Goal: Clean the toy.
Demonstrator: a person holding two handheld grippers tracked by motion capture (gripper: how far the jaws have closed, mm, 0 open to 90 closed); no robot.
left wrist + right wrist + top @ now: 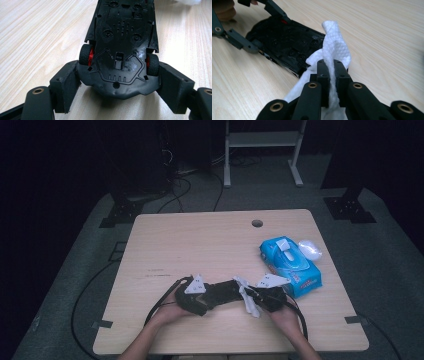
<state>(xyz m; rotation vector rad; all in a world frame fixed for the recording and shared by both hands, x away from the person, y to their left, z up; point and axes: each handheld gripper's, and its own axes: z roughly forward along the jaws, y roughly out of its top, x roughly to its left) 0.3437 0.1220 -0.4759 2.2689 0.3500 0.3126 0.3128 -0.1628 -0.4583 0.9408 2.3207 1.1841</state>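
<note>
On the near half of the wooden table (200,240) we work with both hands close together, just in front of us. At the left, our left gripper (196,292) clamps the end of a black toy car (222,292) that lies upside down, its underside facing up. From the left gripper view we see its two jaws set fairly wide, pressing on either flank of the car's (122,42) end, just beside the two black wheels with red hubs (86,54). The car's body stretches away from that gripper across the wood, toward our other hand.

Moving right, a white wet wipe (248,299) sits at the far end of the car, where the two grippers nearly meet. Our right gripper (265,296) has its jaws pinched tight on this wipe; in the right gripper view the wipe (334,52) rises between the closed pads as a crumpled fold and hangs out below them. Its upper fold lies against the edge of the car's (287,42) black underside, which looks glossy there.

Farther right and a little beyond our hands, a blue pack of wipes (290,262) lies flat on the table, and a small white wad (310,250) lies just beside its far corner.
</note>
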